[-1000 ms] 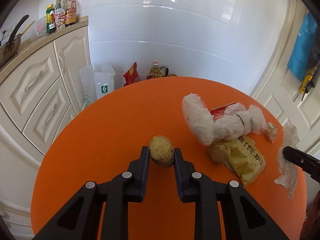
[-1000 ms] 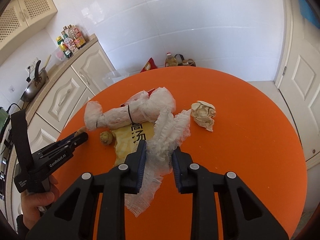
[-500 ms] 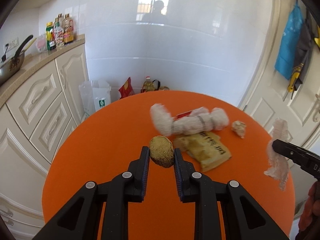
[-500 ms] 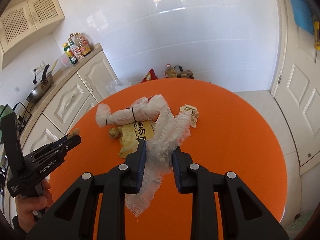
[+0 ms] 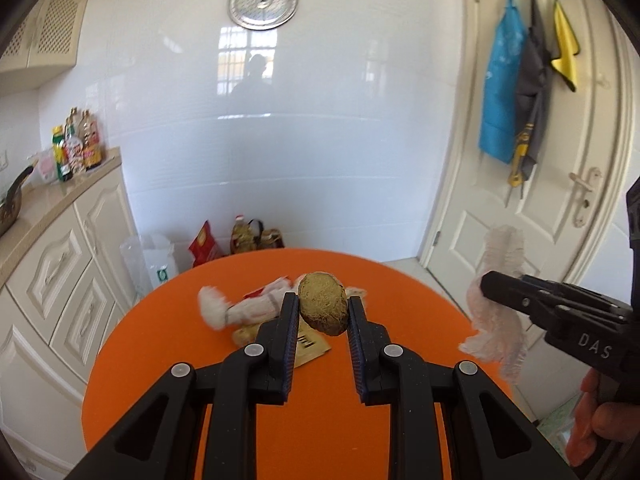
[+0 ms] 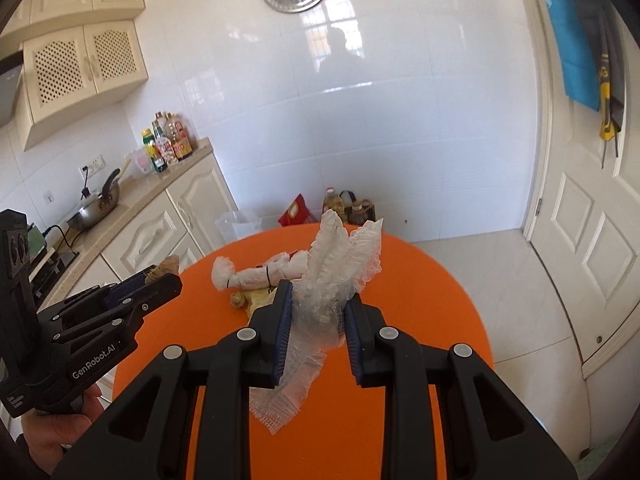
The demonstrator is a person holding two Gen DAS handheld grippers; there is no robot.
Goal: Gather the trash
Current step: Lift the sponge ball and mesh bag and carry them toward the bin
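Now, left tool [image 5: 323,312]: we grip a brown fibrous lump [image 5: 322,309] between the pads, lifted clear above the bench.
Right tool [image 6: 316,312]: we pinch a crinkled clear plastic wrapper [image 6: 340,264]; its frilled ends stick up past the tips and hang below them.
Bench [image 6: 400,320]: round and orange, below both our tools.
Left on the bench: a long white plastic bundle tied with a dark band [image 6: 256,274], a yellow printed packet [image 5: 310,344] partly under it, and a small tan scrap [image 6: 237,300] just beside that packet.
Hands: we see fingers on each handle, at the frame edges.
Background: cream cabinets, bottles on the far counter, a white door.
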